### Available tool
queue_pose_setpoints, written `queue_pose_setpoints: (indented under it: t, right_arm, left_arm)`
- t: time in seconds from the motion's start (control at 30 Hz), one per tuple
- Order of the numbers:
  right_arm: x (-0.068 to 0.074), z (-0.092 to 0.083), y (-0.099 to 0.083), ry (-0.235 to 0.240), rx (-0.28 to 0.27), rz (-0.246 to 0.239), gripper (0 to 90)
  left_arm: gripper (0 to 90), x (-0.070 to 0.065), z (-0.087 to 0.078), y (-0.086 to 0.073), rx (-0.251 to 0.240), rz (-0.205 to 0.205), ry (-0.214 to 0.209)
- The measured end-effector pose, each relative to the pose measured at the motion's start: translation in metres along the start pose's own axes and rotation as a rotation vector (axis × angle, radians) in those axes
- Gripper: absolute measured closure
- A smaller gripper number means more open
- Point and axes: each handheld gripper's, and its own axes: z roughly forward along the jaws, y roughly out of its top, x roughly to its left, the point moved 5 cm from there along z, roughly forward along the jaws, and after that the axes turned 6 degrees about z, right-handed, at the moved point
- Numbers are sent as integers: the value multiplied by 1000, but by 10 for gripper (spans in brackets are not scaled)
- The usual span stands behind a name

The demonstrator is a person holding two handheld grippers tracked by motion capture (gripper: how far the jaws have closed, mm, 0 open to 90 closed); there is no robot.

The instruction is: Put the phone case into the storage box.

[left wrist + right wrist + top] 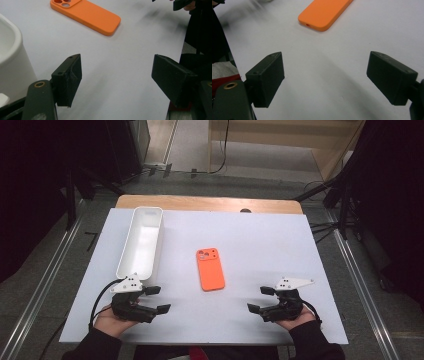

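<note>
Phone case (210, 268), orange: laid flat mid-table, long axis running away from the person, between left gripper (156, 299) and right gripper (260, 299). Both are held wide apart, empty, about equally near.

a white sheet (260, 240) covers most of a wooden tabletop (210, 203). grey floor (45, 270) lies around it, metal rails (47, 275) run along both sides, pale wooden furniture (300, 140) stands beyond, edges dark.

Orange phone case (210, 268), white bin (141, 241), black tools
</note>
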Motion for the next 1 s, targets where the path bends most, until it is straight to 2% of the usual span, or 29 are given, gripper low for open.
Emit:
queue_pose_setpoints:
  t: [0.17, 0.33, 1.0]
  right_arm:
    - [0, 0, 1, -5, -6, 4, 133]
    - [0, 1, 1, -9, -9, 16, 132]
    - [-2, 1, -1, -27, 0, 16, 132]
  left_arm:
    - [247, 0, 1, 0, 5, 7, 0]
    - [248, 1, 0, 0, 4, -4, -5]
    - [249, 3, 0, 0, 2, -1, -5]
